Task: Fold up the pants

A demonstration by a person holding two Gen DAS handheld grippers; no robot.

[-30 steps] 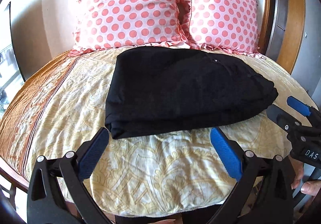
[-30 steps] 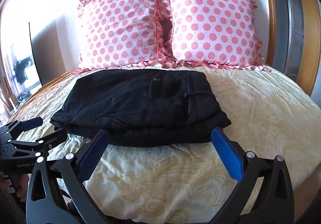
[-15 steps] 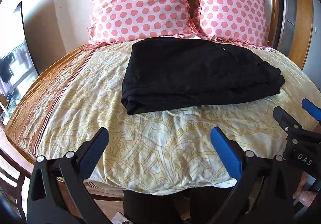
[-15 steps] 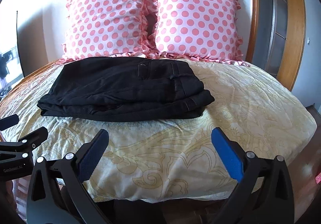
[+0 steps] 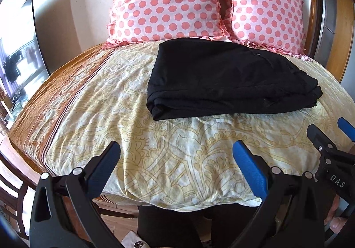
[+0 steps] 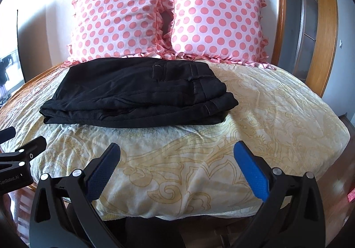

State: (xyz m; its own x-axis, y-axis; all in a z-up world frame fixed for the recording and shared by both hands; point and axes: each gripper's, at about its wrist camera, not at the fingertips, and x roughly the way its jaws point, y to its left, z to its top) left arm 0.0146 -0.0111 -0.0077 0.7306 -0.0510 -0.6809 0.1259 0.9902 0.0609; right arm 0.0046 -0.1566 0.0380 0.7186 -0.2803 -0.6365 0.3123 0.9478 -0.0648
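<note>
Bedroom: bed w/ yellow patterned cover, two pink polka-dot pillows upright at the head edge. Black pants lie folded in a flat stack toward the head edge, just below the pillows, far side touching the pillow frills. Left gripper released, jaws wide, nothing held, over the foot edge. Right gripper likewise released, empty, over the foot edge. Both well apart from pants.
</note>
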